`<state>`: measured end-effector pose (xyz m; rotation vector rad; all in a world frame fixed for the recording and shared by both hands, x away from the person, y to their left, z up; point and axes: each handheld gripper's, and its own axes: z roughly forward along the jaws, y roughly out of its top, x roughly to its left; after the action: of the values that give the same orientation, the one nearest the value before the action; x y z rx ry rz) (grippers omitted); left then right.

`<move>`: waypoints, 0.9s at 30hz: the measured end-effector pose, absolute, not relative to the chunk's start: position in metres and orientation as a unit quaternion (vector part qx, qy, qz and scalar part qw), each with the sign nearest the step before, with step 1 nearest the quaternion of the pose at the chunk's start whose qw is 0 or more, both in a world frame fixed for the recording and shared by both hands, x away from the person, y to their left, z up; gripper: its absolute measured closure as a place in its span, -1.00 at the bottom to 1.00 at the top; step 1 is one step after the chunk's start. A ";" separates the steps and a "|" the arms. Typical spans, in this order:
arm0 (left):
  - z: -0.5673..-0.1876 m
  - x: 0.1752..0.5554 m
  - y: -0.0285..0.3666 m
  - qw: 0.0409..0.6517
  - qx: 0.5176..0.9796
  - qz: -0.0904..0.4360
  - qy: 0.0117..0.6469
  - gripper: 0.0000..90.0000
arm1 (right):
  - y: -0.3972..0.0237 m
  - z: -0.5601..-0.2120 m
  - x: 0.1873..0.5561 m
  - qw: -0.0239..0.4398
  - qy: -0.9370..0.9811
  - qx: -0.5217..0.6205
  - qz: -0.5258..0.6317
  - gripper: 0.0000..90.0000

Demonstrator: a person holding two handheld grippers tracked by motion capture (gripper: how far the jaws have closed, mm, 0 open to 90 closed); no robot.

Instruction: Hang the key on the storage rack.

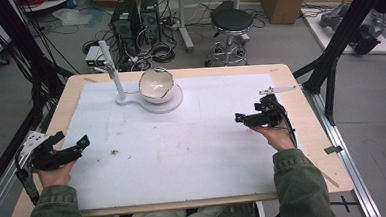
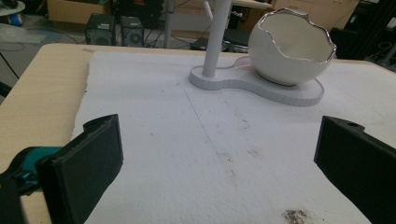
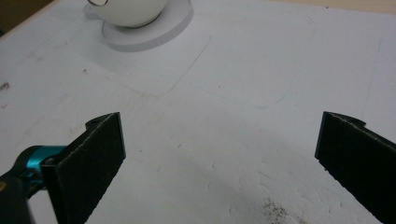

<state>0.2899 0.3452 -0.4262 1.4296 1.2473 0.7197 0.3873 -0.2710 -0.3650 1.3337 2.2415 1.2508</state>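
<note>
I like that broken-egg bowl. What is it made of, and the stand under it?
The eggshell-shaped bowl looks like glazed ceramic: glossy white, with a shiny silvery line along its jagged rim. The white stand looks like matte plastic, perhaps printed: fine ridges show on its edge. Neither is certain.

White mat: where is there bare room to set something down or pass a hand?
The mat is bare between the left gripper and right gripper, apart from a small dirt speck, and right of the bowl. The far left-centre is crowded by the bowl's stand and post.
</note>
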 end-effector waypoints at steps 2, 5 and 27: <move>-0.426 0.290 0.345 0.528 0.598 0.302 0.522 -0.96 | -0.275 -0.366 0.384 0.129 0.764 0.462 0.432 -0.99; -0.426 0.290 0.344 0.527 0.599 0.301 0.522 -0.96 | -0.282 -0.370 0.380 0.140 0.760 0.466 0.432 -0.99; -0.426 0.291 0.342 0.525 0.603 0.301 0.520 -0.96 | -0.306 -0.402 0.345 0.226 0.721 0.499 0.424 -0.99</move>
<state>0.2915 0.3421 -0.4257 1.4425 1.2448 0.7209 0.3455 -0.3064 -0.4016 1.3759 1.9887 1.1692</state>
